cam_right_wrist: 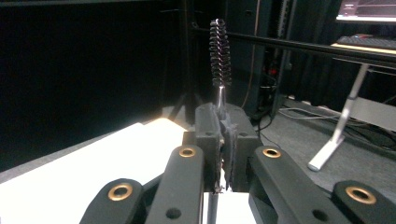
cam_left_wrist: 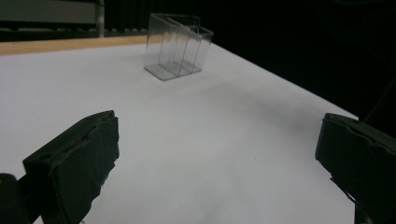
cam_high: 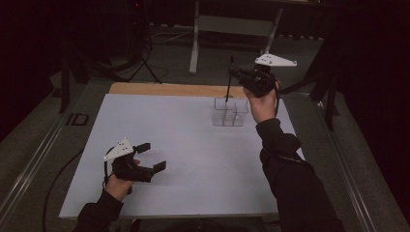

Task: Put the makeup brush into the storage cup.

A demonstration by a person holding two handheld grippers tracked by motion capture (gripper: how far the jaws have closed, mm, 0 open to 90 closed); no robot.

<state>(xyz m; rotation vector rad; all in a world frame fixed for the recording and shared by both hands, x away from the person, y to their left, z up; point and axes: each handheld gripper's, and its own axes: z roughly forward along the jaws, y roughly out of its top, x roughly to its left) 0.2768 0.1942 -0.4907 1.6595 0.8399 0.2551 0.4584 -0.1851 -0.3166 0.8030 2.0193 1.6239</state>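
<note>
High view: the white desk [cam_high: 183, 145] spreads out ahead of both grippers, with a strip of bare wood along its far edge. Beyond it stand the legs of another table [cam_high: 196, 43] on a grey floor.

The person's right forearm, in a dark sleeve [cam_high: 290, 179], reaches up to the right gripper [cam_high: 233, 71], which is raised above the far right part of the desk. Its jaws are clenched on the thin handle of a bottle brush [cam_high: 228, 82]. The brush stands nearly upright; its lower end hangs down just below the gripper, over a clear plastic organizer [cam_high: 230, 112] with several compartments that sits on the desk directly under that gripper. Whether the tip touches the organizer cannot be told.

The left gripper [cam_high: 153, 156] hovers low over the near left part of the desk, well apart from the right one, released, its jaws spread wide with nothing between them.

In the left gripper view the organizer [cam_left_wrist: 177, 46] stands well ahead of the parted jaws, a little to their left.

In the right gripper view the bristled, spiral head of the brush [cam_right_wrist: 220, 51] rises straight up out of the closed jaws.
</note>
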